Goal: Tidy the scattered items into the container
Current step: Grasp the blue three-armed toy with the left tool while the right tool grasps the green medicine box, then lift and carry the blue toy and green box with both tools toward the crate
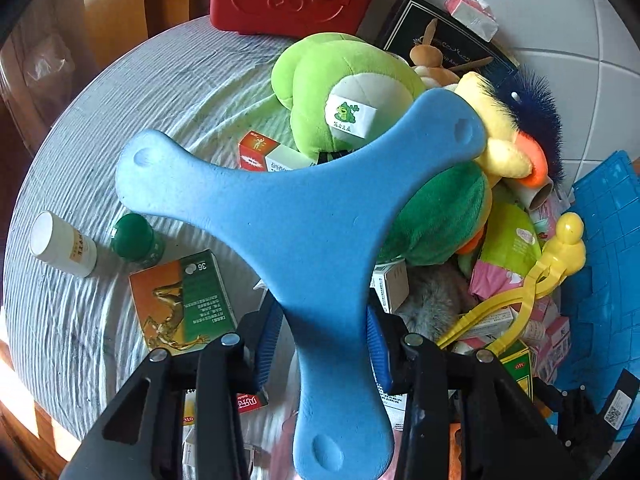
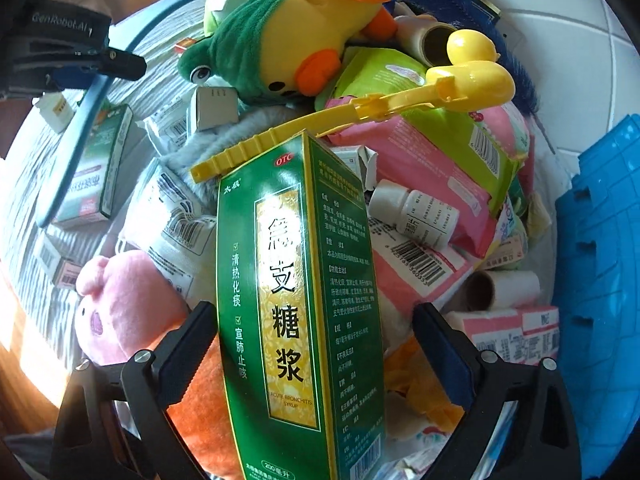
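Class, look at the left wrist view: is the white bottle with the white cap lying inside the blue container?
No. The white bottle lies on the striped cloth, far from the blue container.

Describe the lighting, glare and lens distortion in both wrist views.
Left wrist view: strong fisheye bend with dark corners; a sunlit patch burns out at lower left; the blue three-armed foam toy in the left gripper is sharp. Right wrist view: same curved edges; bright glare at lower left; the green syrup box between the right gripper fingers is sharp.
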Demonstrator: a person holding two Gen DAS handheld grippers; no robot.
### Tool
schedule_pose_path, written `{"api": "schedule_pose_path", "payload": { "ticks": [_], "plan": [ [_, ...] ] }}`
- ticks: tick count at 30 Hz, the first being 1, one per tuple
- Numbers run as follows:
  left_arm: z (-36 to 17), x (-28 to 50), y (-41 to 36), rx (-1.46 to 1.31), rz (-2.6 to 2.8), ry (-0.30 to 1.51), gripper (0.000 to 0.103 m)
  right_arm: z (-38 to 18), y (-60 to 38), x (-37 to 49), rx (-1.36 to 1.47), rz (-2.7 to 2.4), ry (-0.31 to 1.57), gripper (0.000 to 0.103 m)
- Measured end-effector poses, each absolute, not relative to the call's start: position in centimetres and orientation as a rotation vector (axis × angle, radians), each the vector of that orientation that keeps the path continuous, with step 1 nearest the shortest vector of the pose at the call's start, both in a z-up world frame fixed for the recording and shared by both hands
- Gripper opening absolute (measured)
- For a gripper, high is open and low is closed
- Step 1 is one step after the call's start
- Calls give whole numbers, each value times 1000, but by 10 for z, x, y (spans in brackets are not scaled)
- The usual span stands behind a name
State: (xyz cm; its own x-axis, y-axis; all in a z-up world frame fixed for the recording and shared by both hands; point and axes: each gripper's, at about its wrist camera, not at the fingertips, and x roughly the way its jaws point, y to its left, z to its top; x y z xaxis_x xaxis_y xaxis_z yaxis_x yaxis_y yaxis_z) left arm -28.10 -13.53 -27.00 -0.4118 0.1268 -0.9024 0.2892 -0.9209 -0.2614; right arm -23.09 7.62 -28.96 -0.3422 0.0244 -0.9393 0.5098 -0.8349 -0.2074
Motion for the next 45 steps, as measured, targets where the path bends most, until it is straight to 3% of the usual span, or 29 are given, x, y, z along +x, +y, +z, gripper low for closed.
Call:
{"api": "schedule_pose_path", "payload": {
  "ticks": [2, 5, 45],
  "plan": [
    [-268, -278, -136, 1641, -2495, 584, 39, -286, 80, -232, 1587, -2263, 670, 80],
    [-266, -275, -135, 1636, -2505, 576, 39, -279, 87, -236, 1599, -2273, 614, 74],
    [-142, -214, -102, 1503, -2714, 395, 39, -150, 130, -197, 1409, -2451, 221, 74]
  ]
}}
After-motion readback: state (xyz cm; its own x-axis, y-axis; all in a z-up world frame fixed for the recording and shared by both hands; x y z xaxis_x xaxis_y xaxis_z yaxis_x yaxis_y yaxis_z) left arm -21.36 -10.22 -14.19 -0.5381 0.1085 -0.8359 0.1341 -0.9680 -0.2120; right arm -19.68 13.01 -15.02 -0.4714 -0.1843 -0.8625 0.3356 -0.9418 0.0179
